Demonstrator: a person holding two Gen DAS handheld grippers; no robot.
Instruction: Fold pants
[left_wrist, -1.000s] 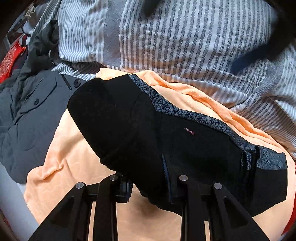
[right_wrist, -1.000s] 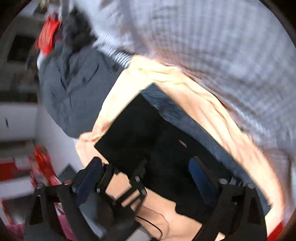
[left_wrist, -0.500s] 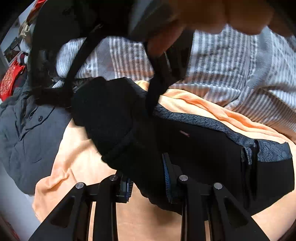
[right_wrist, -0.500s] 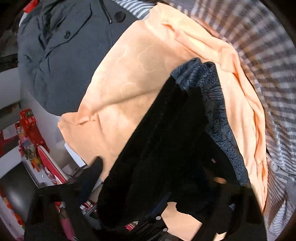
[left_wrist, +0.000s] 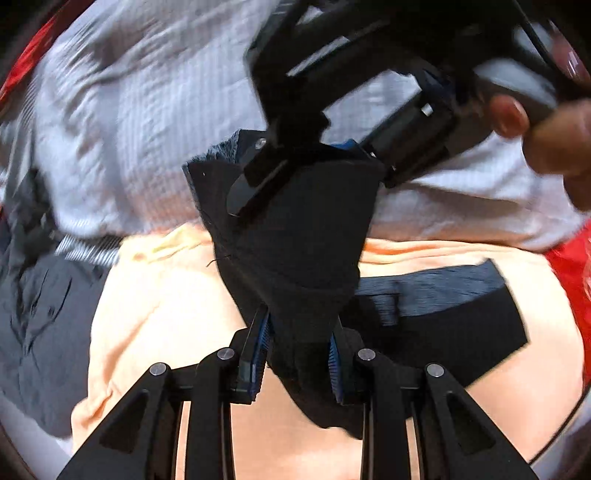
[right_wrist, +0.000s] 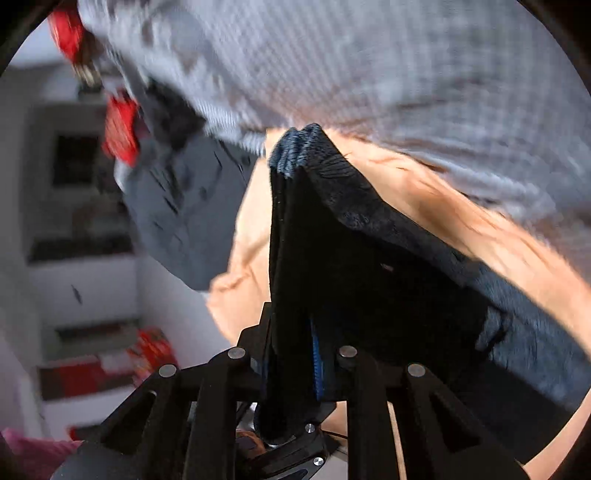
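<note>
Striped bed (left_wrist: 140, 122) under orange cloth (left_wrist: 155, 295). Left claw (left_wrist: 297, 360) pinches the black pants (left_wrist: 295, 236); right claw (right_wrist: 291, 363), jaws just closing, pinches their gathered edge. Risk: 2 bunched grips skew the fold.

the left gripper (left_wrist: 297, 354) points steeply down, jaws clamped on black cloth. the right gripper (right_wrist: 291, 354), jaws just closing, also pinches cloth, held by a hand (left_wrist: 554, 144).
</note>
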